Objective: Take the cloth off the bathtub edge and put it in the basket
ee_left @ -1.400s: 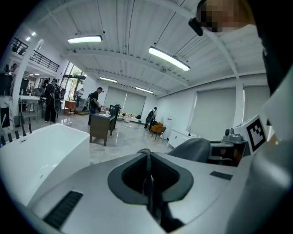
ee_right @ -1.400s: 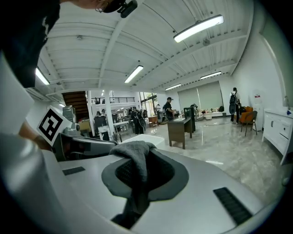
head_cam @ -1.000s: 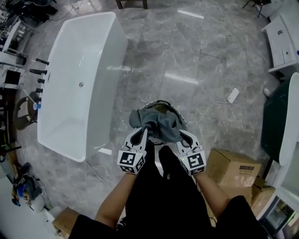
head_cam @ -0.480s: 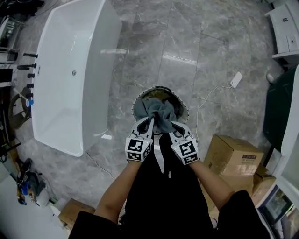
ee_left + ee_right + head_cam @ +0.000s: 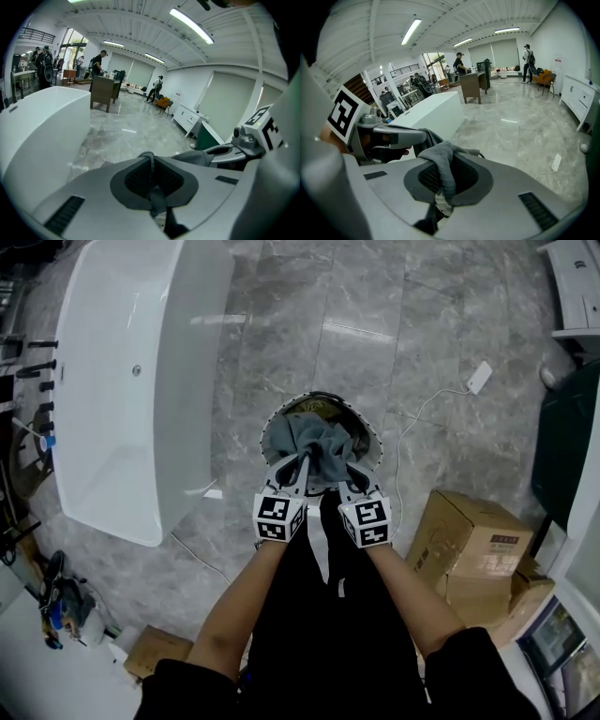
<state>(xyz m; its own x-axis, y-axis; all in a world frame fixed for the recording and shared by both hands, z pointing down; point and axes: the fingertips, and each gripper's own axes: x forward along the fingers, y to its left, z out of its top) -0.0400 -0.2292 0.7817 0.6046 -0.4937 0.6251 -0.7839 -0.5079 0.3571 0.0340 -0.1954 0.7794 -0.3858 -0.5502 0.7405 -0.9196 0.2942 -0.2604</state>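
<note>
1. Your left gripper [image 5: 151, 165] was clenched on a thin fold of the dark grey, soft woven cloth [image 5: 314, 439]. Your right gripper [image 5: 440, 174] pinched another fold, its jaws nearly together.
2. Cloth was off the white, glossy, oblong bathtub [image 5: 214, 334], which stood well apart on your left.
3. Key relation: the cloth hung just ahead of and below both sets of jaws, bunched over the mouth of the round basket with the pale patterned rim [image 5: 373, 442]. Its bulk looked already inside the rim.
4. Long axis: none clear. The cloth was a crumpled mass, drawn slightly left to right between the two grips. Neither gripper was nearer.
5. Judgement: letting go of both grips should drop it straight in; limp fabric may drape over the near rim.
6. Grey polished marble floor [image 5: 450, 324]; brown cardboard box [image 5: 464, 545] just right of the basket.
</note>
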